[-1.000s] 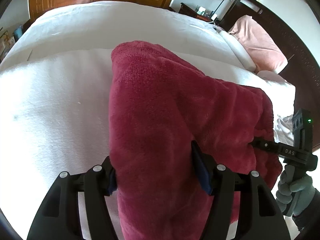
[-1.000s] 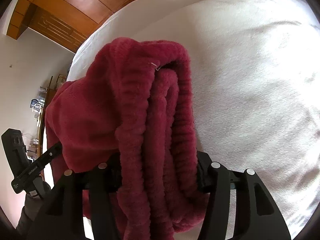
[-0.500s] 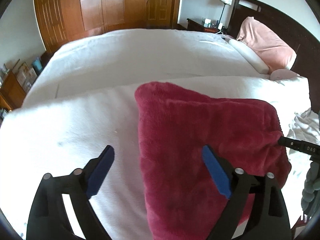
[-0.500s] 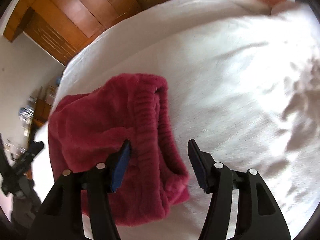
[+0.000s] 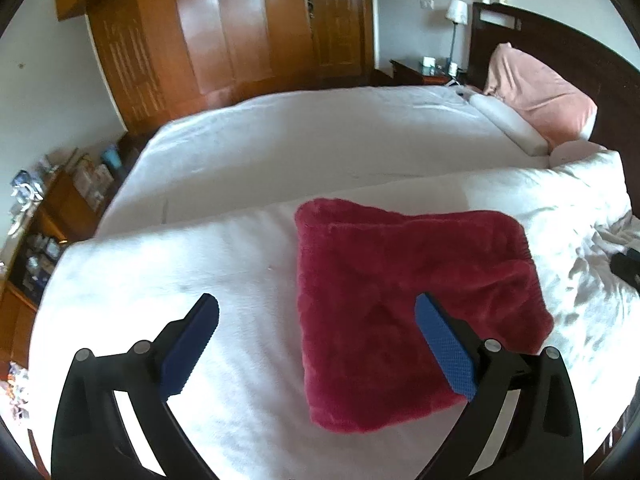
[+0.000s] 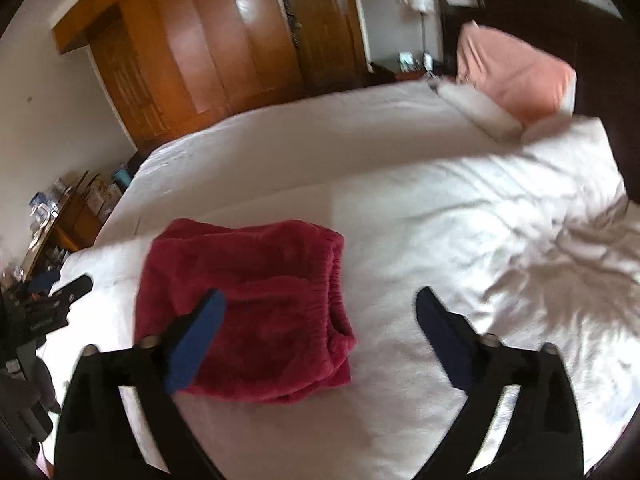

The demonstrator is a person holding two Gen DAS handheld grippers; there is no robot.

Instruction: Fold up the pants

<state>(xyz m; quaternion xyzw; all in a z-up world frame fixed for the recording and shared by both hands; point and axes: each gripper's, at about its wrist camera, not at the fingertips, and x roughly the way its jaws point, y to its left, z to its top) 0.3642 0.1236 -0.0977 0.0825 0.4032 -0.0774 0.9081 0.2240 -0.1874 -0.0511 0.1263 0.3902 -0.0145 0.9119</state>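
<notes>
Now your left gripper (image 5: 316,308) hangs spread wide with nothing between its blue pads (image 5: 444,352), and your right gripper (image 6: 318,304) is equally released and holding nothing. Both hover above the pants (image 5: 404,308), a dark red fleece bundle lying folded into a thick, roughly square block on the white bed (image 5: 200,264). Its gathered waistband (image 6: 336,280) runs along the edge facing the pink pillow (image 6: 516,72). No long axis is evident.
</notes>
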